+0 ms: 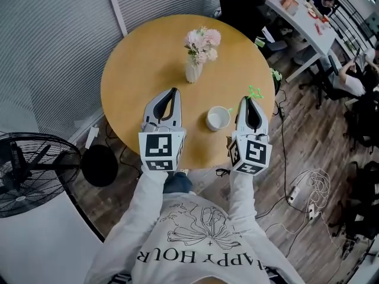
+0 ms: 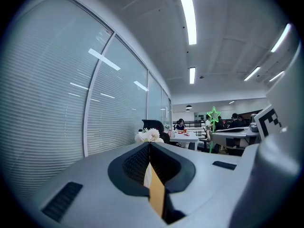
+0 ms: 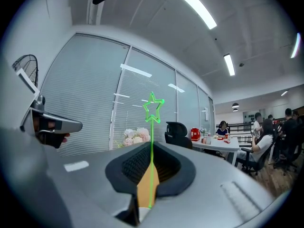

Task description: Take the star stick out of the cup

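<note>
a person in a white printed sweatshirt [image 1: 201,235] stands at a round wooden table [image 1: 136,70], a two-jaw gripper in each hand, both reaching over the near edge on either side of a small white cup [image 1: 218,118].

the right gripper [image 1: 248,99], just right of the cup, has its jaws pinched together on the thin shaft of a green star stick [image 1: 255,91]. the stick is clear of the cup, off to its right, and its outlined star end pokes out past the jaw tips. in the right gripper view the shaft runs up from between the dark pads of the right gripper [image 3: 151,148], and the green star stick [image 3: 153,106] ends in a star against the blinds.

the left gripper [image 1: 173,92], to the left of the cup and apart from it, has its jaws closed together with nothing between them, as the left gripper view shows [image 2: 148,146]; the star stick [image 2: 213,114] shows small at that view's right.

beyond the cup, towards the table's middle, a white vase of pink flowers [image 1: 194,70] stands upright. a black floor fan [image 1: 29,170] stands on the floor, well left of the cup.
</note>
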The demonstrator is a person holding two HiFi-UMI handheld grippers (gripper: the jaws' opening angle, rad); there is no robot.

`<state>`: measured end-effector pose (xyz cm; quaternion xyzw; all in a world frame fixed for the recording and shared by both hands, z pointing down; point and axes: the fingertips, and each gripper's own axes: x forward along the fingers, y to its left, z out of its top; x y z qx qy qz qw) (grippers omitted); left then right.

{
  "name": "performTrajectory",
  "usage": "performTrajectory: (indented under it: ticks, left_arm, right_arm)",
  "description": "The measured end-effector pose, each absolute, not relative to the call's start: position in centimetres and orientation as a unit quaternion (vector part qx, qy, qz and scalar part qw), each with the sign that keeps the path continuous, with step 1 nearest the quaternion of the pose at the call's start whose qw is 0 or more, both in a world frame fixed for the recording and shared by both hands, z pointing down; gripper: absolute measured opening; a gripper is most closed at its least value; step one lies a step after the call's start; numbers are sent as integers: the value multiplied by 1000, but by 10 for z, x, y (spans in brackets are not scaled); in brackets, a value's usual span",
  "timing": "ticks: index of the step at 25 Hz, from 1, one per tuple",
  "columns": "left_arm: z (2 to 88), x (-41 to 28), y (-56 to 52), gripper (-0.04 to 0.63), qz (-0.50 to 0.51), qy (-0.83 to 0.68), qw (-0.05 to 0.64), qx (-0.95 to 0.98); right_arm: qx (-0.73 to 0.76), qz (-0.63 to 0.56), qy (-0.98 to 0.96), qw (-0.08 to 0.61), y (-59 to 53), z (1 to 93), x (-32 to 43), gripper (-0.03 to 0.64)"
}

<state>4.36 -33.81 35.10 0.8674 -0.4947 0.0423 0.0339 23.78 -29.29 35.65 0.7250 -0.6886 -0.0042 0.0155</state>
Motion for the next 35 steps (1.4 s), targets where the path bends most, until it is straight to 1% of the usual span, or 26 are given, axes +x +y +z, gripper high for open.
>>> performTrajectory:
  ticks: [13,35]
  left_arm:
    - [323,37,-342,6,27,-504,11,863]
    - [313,34,-356,6,19,-506,2,862]
  right_arm:
    - [719,-17,-695,-13,-297,326,238,25]
    - [712,-18,-701,-23,-309,313,238,25]
